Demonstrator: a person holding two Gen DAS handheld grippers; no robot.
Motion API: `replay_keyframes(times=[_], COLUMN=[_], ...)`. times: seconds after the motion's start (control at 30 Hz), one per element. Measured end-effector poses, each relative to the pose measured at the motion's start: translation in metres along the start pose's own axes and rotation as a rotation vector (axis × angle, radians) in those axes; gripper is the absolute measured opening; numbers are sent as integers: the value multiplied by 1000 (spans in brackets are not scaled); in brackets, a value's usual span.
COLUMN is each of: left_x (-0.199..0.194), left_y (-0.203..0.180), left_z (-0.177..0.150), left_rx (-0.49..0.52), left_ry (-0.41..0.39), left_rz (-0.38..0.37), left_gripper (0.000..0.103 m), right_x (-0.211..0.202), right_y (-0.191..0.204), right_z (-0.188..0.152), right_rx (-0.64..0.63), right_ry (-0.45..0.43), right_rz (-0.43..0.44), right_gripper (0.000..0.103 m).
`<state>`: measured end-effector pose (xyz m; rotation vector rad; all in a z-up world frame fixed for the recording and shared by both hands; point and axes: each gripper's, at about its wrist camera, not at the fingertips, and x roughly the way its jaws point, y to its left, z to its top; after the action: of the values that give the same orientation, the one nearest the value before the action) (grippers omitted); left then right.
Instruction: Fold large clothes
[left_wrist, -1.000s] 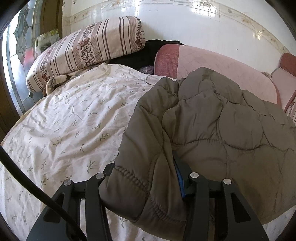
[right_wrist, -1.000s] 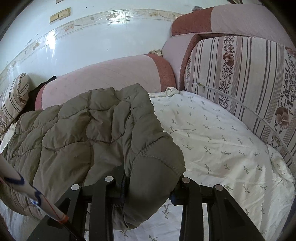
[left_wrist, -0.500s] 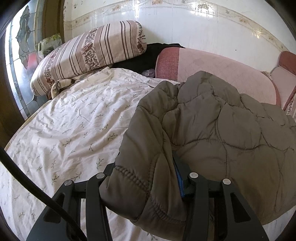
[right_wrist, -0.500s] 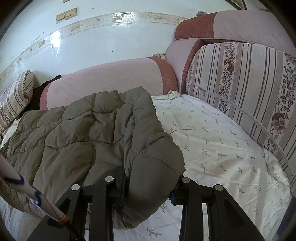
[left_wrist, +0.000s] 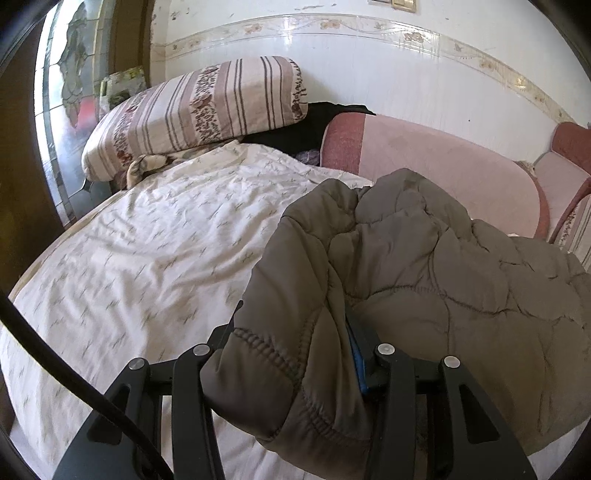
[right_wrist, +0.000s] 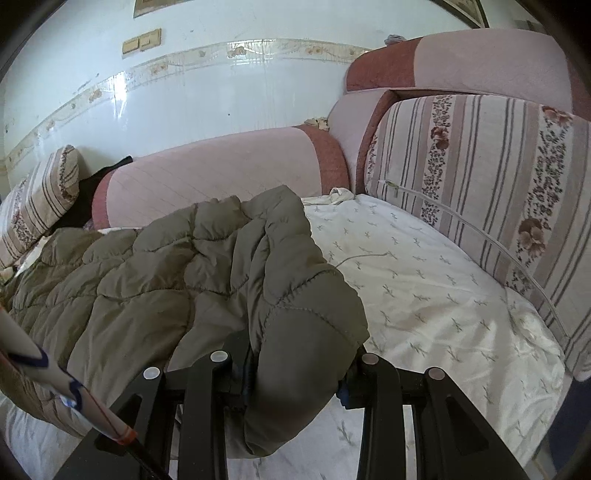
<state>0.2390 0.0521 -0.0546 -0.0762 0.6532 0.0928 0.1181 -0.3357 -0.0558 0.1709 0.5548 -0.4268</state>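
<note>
Plainly gripped by left gripper (left_wrist: 291, 354) and right gripper (right_wrist: 291, 363): olive quilted jacket (left_wrist: 424, 280), bunched over floral sheet (left_wrist: 147, 258); behind, pink bolster (right_wrist: 221, 173), striped pillow (left_wrist: 199, 110), striped cushion (right_wrist: 480, 177).

The left gripper (left_wrist: 291, 354) has its jaws clamped on a fold of the olive quilted coat (left_wrist: 443, 288), which lies over the bed's (left_wrist: 147, 258) white floral sheet.

jacket (left_wrist: 424, 280): matt quilted cloth | wall (left_wrist: 369, 70): glossy tile | sheet (left_wrist: 147, 258): smooth cotton
</note>
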Motion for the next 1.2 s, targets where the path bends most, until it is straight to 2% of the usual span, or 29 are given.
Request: replay_keyframes(times=[0.37,0.5,0.57,0.63,0.7,0.8,0.93,1.0,1.07,1.1,1.2], left_x=[-49,-42,-37,-37,-39,-46,-62,-68,-75,-78,-86], left_y=[15,17,21,31,45,62,79,83,74,64,13], left_z=[-59,-70,-71,-70,-67,-65,-57,-54,-52,-52,-58], left_rx=[36,35,14,-26,-85,-145,-205,-222,-201,-169,-5], left_ry=[26,58,68,72,77,62,-34,-78,-127,-143,-185], left_rz=[0,27,52,72,47,48,173,192,173,155,54], left_gripper=[46,58,72,86,89,89,89,89,89,89,89], right_x=[-39,-25,-10,-1,1,-6,-33,-49,-60,-65,-69], right_y=[-29,-42,-54,-71,-89,-109,-126,-133,-129,-122,-86], right_z=[-33,-43,-50,-53,-56,-55,-53,-49,-42,-37,-29], right_rx=[18,55,123,211,302,400,441,436,393,355,211], right_ry=[20,103,182,242,278,290,223,150,86,56,20], right_rz=[28,37,63,116,152,207,182,94,65,69,113], right_gripper=[35,37,41,51,63,64,64,63,53,45,42])
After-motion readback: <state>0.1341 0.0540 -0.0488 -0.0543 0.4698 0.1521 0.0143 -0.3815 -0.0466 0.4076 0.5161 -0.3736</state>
